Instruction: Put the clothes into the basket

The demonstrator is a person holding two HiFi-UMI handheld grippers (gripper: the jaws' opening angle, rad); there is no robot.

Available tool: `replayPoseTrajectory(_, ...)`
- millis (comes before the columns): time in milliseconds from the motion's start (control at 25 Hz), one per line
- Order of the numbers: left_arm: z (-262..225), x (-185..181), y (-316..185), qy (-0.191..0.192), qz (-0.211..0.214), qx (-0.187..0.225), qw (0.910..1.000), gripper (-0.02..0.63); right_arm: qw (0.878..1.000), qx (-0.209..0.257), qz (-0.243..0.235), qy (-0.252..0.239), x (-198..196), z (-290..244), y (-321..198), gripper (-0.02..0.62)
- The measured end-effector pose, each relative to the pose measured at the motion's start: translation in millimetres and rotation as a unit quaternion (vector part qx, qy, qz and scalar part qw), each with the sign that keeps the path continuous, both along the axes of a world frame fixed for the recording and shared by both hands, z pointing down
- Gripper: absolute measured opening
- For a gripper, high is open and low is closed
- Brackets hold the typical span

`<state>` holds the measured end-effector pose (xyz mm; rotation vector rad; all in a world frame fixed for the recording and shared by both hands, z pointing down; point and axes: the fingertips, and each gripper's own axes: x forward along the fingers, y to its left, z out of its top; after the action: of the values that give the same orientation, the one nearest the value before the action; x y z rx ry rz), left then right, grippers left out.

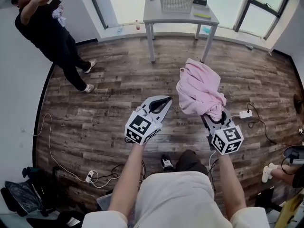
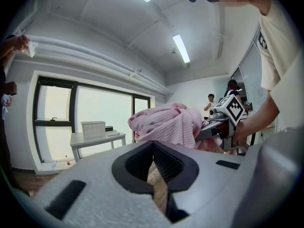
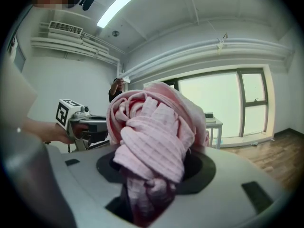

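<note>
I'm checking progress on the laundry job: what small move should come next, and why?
Probably carry the pink garment forward toward the basket: the right gripper grips it bunched above the floor, and the basket stands on the table across the room.

Basket [image 1: 175, 4] sits on table [image 1: 156, 16], beyond the clothes [image 1: 197, 91].

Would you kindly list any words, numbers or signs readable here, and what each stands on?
None is readable.
Left gripper and right gripper: only black-and-white square marker patterns, no letters.
Bystander's black shirt: white print, too small to read.
Pink garment in the right gripper: no label shows.
</note>
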<state>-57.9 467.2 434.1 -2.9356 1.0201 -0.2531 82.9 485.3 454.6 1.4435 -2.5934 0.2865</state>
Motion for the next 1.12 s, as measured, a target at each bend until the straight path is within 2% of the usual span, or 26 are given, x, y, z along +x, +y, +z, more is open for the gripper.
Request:
replayPoseTrajectory(320, 11, -22, -37, 0.000, 0.000, -0.025, 0.9997, 0.014, 1.000, -0.020, -0.001, 0.000, -23, 4, -37, 0.238)
replayPoseTrajectory(800, 11, -26, -105, -0.008, -0.010, -0.032, 0.9994, 0.014, 1.000, -0.021, -0.014, -0.010, -34, -3, -107, 0.238)
replayPoseTrajectory(1120, 22, -20, -166, -0.014, -0.016, -0.039, 0.9990, 0.014, 0.999, -0.029, -0.025, -0.018, -33, 6, -175, 0.238)
